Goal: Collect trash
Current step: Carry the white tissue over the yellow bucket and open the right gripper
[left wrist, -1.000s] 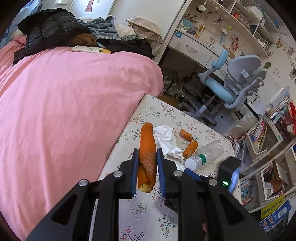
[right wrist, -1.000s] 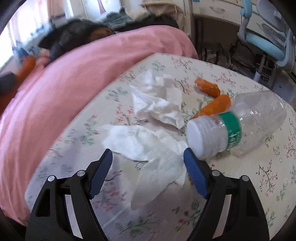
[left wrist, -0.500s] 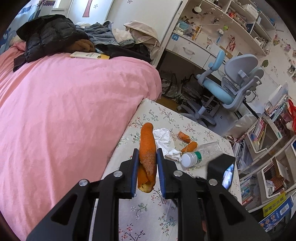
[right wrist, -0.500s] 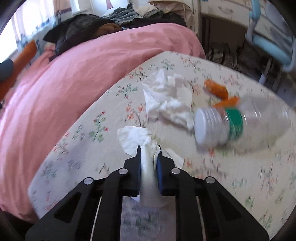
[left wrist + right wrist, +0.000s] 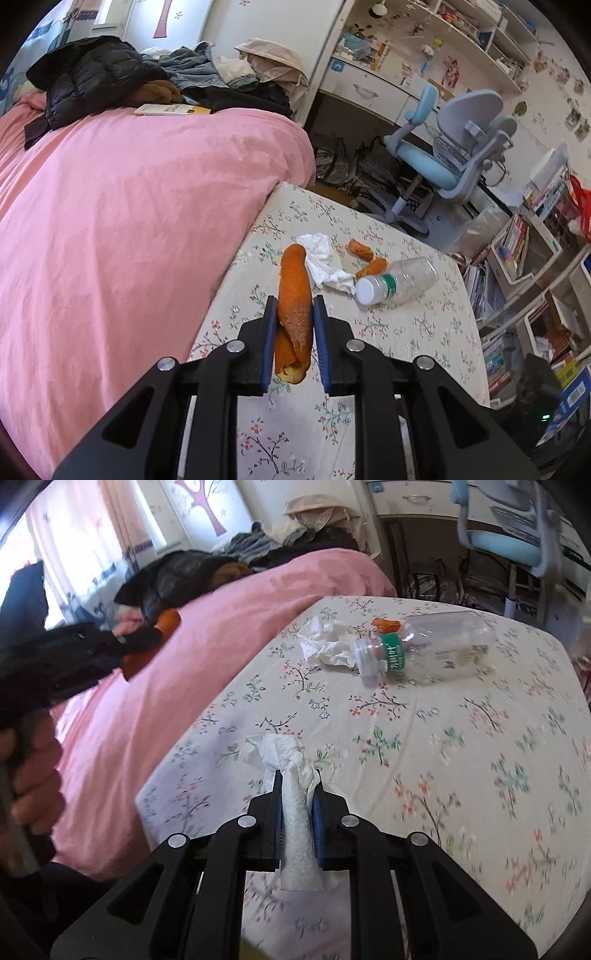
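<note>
Left gripper (image 5: 294, 325): clamped on orange peel (image 5: 293, 295), held above floral table (image 5: 413, 325). Right gripper (image 5: 297, 805): pinched shut on white tissue (image 5: 291, 775), apparently lifted clear of the cloth. Remaining on table: crumpled tissue (image 5: 325, 262), touching plastic bottle (image 5: 399, 282) lying on its side; two peel scraps (image 5: 369, 258) just behind.

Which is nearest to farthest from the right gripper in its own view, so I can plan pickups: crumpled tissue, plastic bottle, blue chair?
1. crumpled tissue, on the table, ahead and left of the bottle.
2. plastic bottle, lying just right of it; the two touch, so it is close.
3. blue chair, beyond the table, upper right.
</note>
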